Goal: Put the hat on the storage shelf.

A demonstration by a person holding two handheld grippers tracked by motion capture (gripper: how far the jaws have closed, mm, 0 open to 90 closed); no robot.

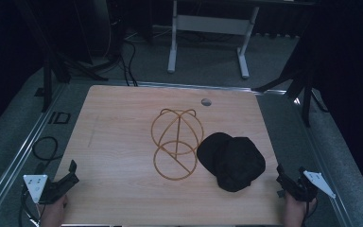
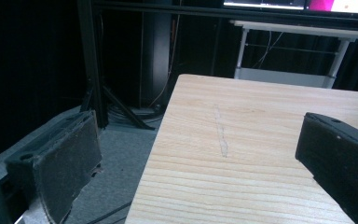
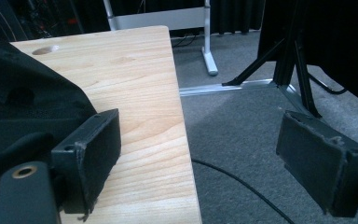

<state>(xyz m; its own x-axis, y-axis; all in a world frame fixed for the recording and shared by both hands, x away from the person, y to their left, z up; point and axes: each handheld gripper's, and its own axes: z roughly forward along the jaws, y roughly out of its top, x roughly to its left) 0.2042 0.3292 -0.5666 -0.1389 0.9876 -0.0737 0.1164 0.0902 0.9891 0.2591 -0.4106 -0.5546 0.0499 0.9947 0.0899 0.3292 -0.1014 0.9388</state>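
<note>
I see the wooden table (image 1: 123,142) first, then the wire stand (image 1: 176,142) near its middle, with the black cap (image 1: 231,161) lying just to its right, touching the stand's base ring. The cap looks soft and light, likely to fold and sag, so I judge the stiffer brim, or a pinch of the crown's edge, the best place to take it. My right gripper (image 1: 288,182) waits just beside the cap, jaws wide with nothing between. My left gripper (image 1: 61,182) sits at the near left corner, jaws also apart and empty.
</note>
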